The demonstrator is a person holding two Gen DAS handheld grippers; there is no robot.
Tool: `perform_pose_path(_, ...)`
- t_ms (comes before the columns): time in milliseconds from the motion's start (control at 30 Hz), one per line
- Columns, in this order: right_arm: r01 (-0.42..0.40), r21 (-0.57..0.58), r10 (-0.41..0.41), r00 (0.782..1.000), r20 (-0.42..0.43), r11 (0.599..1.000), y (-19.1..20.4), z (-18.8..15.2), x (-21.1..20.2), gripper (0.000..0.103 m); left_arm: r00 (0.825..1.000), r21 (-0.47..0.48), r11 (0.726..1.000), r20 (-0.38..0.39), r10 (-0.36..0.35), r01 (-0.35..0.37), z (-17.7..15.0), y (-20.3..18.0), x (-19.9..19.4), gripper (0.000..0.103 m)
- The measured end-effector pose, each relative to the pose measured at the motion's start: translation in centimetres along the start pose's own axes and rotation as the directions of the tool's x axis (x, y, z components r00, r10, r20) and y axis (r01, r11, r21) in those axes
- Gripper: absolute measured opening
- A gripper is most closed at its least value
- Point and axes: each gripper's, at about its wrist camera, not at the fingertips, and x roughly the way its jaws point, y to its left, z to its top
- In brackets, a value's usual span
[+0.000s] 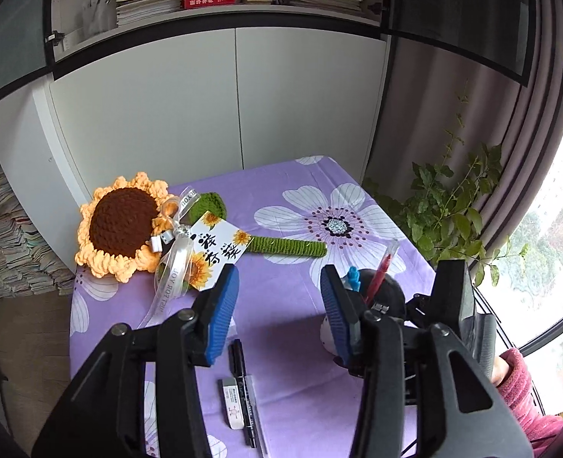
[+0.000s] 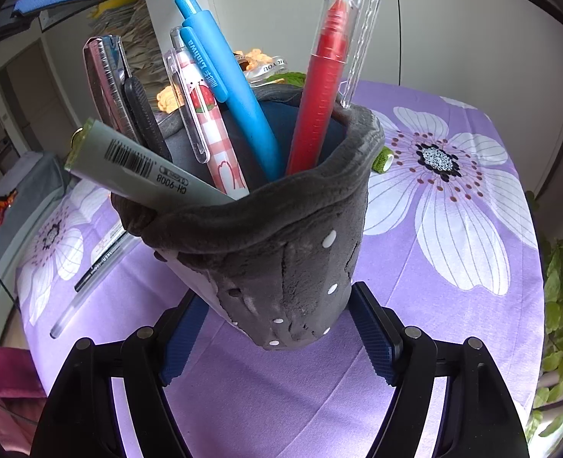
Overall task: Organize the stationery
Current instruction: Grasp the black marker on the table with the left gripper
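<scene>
Stationery first: a grey plush pen pouch (image 2: 281, 252) stands upright on the purple floral tablecloth (image 2: 453, 305), and the right gripper (image 2: 277, 339) has its blue pads pressed against both sides of the pouch's base, holding it. Inside the pouch, a red pen in a clear cap (image 2: 331, 76), a blue click pen (image 2: 228, 84), a pink checked pen (image 2: 209, 129), a pale green marker (image 2: 144, 164) and a utility knife (image 2: 110, 80) lean out of the rim. Left of the pouch, the left gripper (image 1: 279, 313) hangs with jaws parted and nothing between them. Beneath it, left of the pouch, lie a black marker (image 1: 243, 389) and a white eraser (image 1: 232, 400), side by side. Beyond the pouch rests a crocheted sunflower (image 1: 121, 225).
</scene>
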Motion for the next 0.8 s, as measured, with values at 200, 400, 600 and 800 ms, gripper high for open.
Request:
perform_pose_path(200, -0.001, 0.000, 0.001, 1.000, 0.000, 1.000, 0.0, 0.0, 0.0, 0.077, 0.982, -0.031, 0.998, -0.185, 0.046, -0.053, -4.3, 2.3, 4.6, 0.040)
perform_pose_path(400, -0.001, 0.001, 0.001, 1.000, 0.000, 1.000, 0.0, 0.0, 0.0, 0.077, 0.953, -0.046, 0.997, -0.301, 0.042, -0.059, -6.7, 3.2, 8.6, 0.039)
perform_pose_path(600, -0.001, 0.001, 0.001, 1.000, 0.000, 1.000, 0.0, 0.0, 0.0, 0.077, 0.934, -0.030, 0.997, -0.353, 0.059, -0.075, -7.4, 3.2, 10.9, 0.039)
perform_pose_path(800, -0.001, 0.001, 0.001, 1.000, 0.000, 1.000, -0.1, 0.0, 0.0, 0.077, 0.918, -0.025, 0.996, -0.390, 0.068, -0.084, -7.7, 3.3, 12.7, 0.038)
